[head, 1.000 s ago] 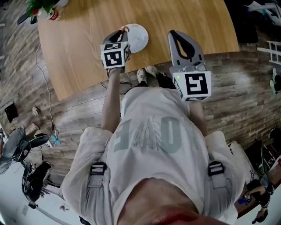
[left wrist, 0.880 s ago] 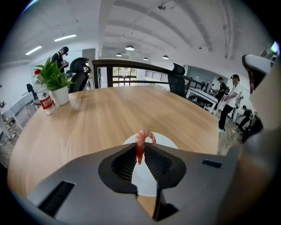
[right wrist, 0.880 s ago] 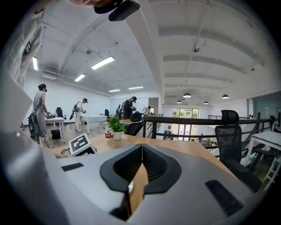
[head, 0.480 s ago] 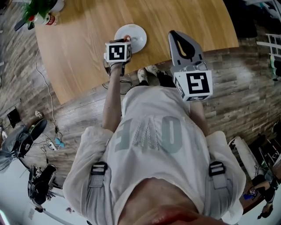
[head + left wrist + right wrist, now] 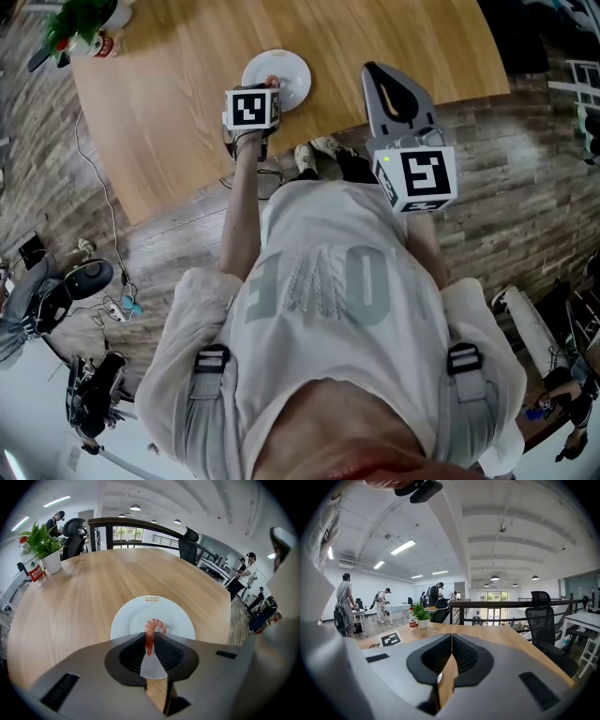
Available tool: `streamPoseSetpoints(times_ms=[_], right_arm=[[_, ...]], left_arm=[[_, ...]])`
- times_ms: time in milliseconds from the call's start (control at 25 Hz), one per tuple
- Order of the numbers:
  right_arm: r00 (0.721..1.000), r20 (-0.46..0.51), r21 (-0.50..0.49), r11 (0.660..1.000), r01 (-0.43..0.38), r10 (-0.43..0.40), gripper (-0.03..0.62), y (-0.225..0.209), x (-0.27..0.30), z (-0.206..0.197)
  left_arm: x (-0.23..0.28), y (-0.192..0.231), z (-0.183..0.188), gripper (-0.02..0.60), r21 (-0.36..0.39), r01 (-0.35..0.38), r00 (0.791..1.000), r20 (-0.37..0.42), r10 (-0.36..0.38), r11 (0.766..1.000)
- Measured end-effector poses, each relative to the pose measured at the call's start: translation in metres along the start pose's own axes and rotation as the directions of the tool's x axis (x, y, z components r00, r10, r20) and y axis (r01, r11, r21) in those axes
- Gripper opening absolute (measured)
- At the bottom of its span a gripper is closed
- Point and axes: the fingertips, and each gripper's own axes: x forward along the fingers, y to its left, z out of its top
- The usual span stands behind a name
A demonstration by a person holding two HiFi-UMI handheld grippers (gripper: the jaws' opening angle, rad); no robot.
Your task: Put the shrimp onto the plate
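A small orange shrimp [image 5: 149, 638] is pinched between the jaws of my left gripper [image 5: 151, 637], its curled tail sticking up past the tips. Just beyond and below lies a round white plate [image 5: 129, 620] on the wooden table [image 5: 84, 597]. In the head view the left gripper [image 5: 266, 87] reaches over the near rim of the plate [image 5: 292, 64], the shrimp [image 5: 272, 82] showing at its tips. My right gripper [image 5: 374, 70] hovers to the right above the table's near edge, shut with nothing in it, as the right gripper [image 5: 451, 637] view confirms.
A potted plant [image 5: 44, 545] and a red-labelled bottle [image 5: 35, 573] stand at the table's far left corner. Black office chairs [image 5: 190, 545] and a railing lie beyond the far edge. People stand in the background. The table's near edge runs under my arms.
The left gripper has carried the shrimp a little right and forward, from the plate's left edge to over its near rim. The right gripper has stayed put.
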Motion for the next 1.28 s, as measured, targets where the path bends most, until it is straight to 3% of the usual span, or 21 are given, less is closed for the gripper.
streamPoseSetpoints(times_ms=[440, 760, 1080, 1280], right_arm=[[1.000, -0.003, 0.001, 1.000, -0.010, 0.010, 0.019, -0.001, 0.000, -0.002], [0.999, -0.007, -0.011, 0.999, -0.032, 0.032, 0.019, 0.002, -0.002, 0.000], [0.999, 0.016, -0.026, 0.999, -0.047, 0.047, 0.019, 0.004, 0.003, 0.008], [0.996, 0.052, -0.055, 0.997, -0.062, 0.065, 0.020, 0.006, 0.010, 0.024]], left_arm=[[0.002, 0.001, -0.007, 0.064, -0.016, -0.013, 1.000, -0.013, 0.013, 1.000], [-0.003, -0.007, -0.001, 0.099, -0.026, 0.004, 1.000, 0.012, -0.003, 1.000], [-0.034, 0.000, 0.033, 0.132, -0.046, -0.022, 0.990, 0.138, 0.029, 0.999], [-0.072, 0.007, 0.074, 0.136, -0.052, -0.049, 0.960, 0.274, 0.061, 0.997]])
